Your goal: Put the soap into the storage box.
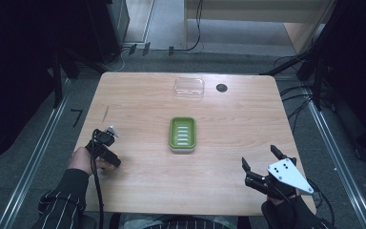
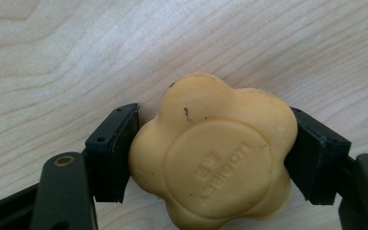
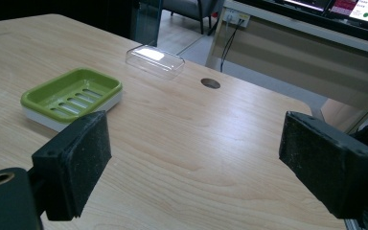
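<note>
Near the desk's (image 1: 138,191) left edge, the left gripper (image 2: 211,153) is clamping the flower-shaped soap (image 2: 213,153), likely for the green soap dish (image 1: 182,134); the right gripper (image 1: 262,164) is waiting wide open, empty.

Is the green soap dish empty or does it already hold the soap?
Empty. The dish shows bare white slats, and the soap is still clamped in the left gripper over the table.
</note>
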Action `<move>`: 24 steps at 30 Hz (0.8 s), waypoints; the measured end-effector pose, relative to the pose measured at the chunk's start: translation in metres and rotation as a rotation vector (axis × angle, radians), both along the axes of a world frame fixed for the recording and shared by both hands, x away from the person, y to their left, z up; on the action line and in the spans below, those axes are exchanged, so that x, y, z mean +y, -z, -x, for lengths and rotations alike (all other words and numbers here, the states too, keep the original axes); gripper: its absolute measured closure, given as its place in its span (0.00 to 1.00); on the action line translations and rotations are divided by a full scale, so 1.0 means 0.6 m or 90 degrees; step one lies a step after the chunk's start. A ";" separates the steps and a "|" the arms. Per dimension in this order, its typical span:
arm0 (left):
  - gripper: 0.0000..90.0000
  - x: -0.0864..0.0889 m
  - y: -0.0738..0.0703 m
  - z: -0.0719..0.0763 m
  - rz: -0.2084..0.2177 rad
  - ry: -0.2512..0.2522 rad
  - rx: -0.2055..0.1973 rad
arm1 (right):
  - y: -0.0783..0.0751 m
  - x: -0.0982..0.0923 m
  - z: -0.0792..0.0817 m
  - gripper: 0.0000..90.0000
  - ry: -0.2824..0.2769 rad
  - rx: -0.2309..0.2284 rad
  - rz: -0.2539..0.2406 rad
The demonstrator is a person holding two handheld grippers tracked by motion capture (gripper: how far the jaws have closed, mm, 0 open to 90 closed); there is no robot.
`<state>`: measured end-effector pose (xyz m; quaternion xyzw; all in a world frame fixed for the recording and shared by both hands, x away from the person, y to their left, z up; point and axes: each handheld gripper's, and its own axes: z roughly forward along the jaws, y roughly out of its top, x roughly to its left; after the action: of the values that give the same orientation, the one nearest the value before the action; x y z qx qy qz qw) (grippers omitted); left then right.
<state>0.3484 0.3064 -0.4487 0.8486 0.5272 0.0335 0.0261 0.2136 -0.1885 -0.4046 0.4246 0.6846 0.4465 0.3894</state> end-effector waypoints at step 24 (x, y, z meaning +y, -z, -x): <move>0.31 -0.031 -0.036 -0.003 0.010 0.046 -0.013 | 0.000 0.000 0.001 0.13 0.001 0.000 0.001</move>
<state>0.3505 0.2879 -0.4271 0.8666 0.4961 0.0369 0.0394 0.2132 -0.1885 -0.4046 0.4248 0.6847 0.4456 0.3900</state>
